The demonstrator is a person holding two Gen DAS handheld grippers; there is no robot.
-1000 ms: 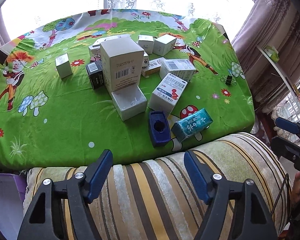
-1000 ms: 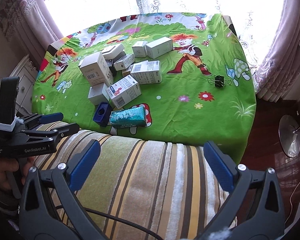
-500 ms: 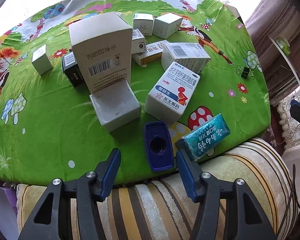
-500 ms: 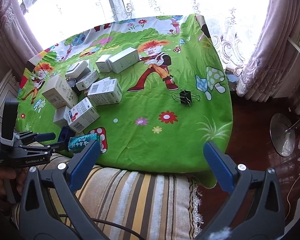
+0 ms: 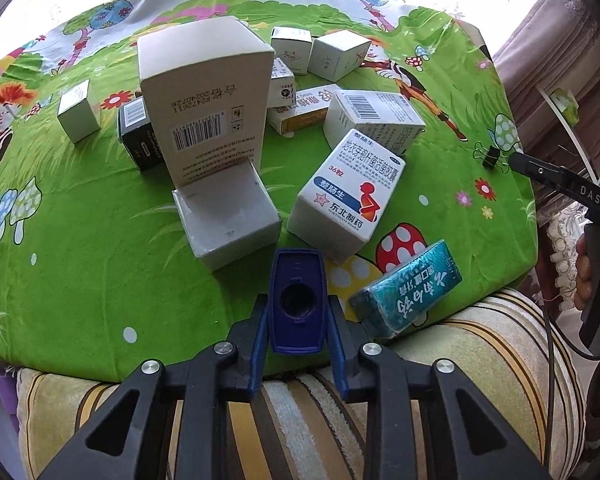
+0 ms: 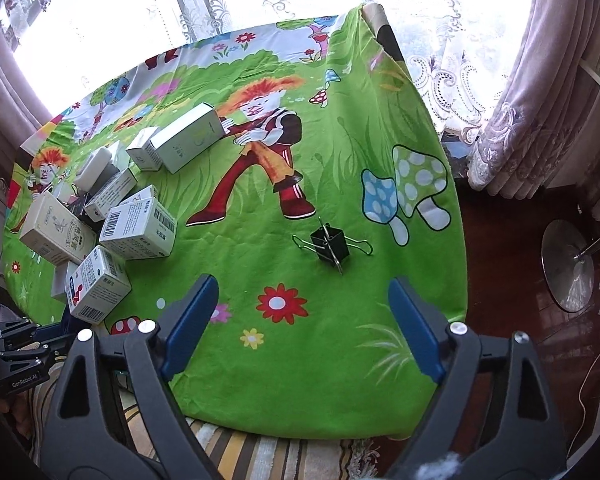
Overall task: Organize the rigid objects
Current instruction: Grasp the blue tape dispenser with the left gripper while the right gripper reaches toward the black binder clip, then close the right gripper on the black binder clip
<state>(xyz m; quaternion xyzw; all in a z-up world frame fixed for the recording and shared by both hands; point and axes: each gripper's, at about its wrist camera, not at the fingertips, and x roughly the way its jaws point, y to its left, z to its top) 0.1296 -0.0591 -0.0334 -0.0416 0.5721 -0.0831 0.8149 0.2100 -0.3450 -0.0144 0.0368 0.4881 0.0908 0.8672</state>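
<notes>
— Green cartoon cloth covers the surface [image 5: 80,280]; what does the left wrist view show?
— The left gripper [image 5: 298,316], fingers clamped on the blue case [image 5: 297,300] at the near edge.
— And the right view?
— The right gripper [image 6: 304,320], its wide fingers just narrowing around nothing, near the binder clip [image 6: 329,245].

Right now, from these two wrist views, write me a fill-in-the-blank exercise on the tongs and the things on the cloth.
1. The left tongs are shut on the dark ____ plastic piece with a round hole.
2. The right tongs stand ____, with nothing between them.
3. Beyond the right tongs a black ____ clip lies alone on the green cloth.
4. The teal packet lies to the ____ of the plastic piece in the left wrist view.

Missing words: blue; open; binder; right
</notes>
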